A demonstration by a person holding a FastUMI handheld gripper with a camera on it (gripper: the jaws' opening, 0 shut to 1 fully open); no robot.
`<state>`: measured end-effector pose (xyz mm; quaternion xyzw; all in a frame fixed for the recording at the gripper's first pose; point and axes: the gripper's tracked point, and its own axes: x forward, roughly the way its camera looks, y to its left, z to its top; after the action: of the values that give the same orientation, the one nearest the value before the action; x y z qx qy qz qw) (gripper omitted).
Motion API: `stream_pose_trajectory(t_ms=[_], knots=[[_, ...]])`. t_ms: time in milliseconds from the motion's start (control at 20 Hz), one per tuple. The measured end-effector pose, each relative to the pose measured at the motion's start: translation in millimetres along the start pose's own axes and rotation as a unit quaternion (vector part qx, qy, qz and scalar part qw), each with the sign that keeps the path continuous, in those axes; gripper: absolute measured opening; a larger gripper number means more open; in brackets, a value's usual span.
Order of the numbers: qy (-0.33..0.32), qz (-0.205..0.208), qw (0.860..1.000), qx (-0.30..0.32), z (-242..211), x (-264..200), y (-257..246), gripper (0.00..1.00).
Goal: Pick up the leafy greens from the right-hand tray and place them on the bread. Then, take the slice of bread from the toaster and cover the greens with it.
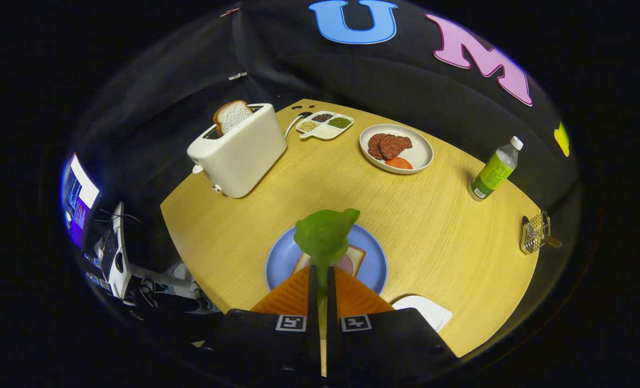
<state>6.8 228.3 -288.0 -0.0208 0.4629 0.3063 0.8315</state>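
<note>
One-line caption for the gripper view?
Tool shut on greens above bread on blue plate; second slice in toaster.

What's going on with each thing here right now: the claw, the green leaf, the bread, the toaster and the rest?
gripper: shut on the leafy greens.
leafy greens: pinched between the fingers, held above the blue plate.
blue plate: holds bread with a pink slice.
bread: flat, not yet covered by greens.
toaster: one bread slice sticking up.
white plate: holds meat pieces.
bottle: upright, capped.
</note>
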Motion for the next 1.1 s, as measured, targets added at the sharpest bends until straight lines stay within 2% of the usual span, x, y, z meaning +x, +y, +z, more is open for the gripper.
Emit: stream_pose_trajectory(t_ms=[100, 150, 250, 350, 500, 650, 900, 1100], knots=[[0.004, 0.001, 1.0, 0.009, -1.8, 8.0, 0.2, 0.15], [0.004, -0.009, 1.0, 0.009, -2.1, 9.2, -5.1, 0.33], [-0.003, -0.02, 1.0, 0.015, -0.7, 11.0, -8.9, 0.5], [-0.012, -0.021, 1.0, 0.017, 2.7, 6.9, -7.4, 0.59], [-0.044, -0.016, 0.999, 0.018, 20.3, -6.5, 1.4, 0.6], [-0.092, -0.003, 0.996, 0.017, 62.8, -23.0, 20.4, 0.6], [-0.139, 0.042, 0.989, -0.003, 145.2, -37.1, 82.4, 0.66], [-0.138, 0.081, 0.987, -0.01, 202.3, -22.4, 144.1, 0.68]])
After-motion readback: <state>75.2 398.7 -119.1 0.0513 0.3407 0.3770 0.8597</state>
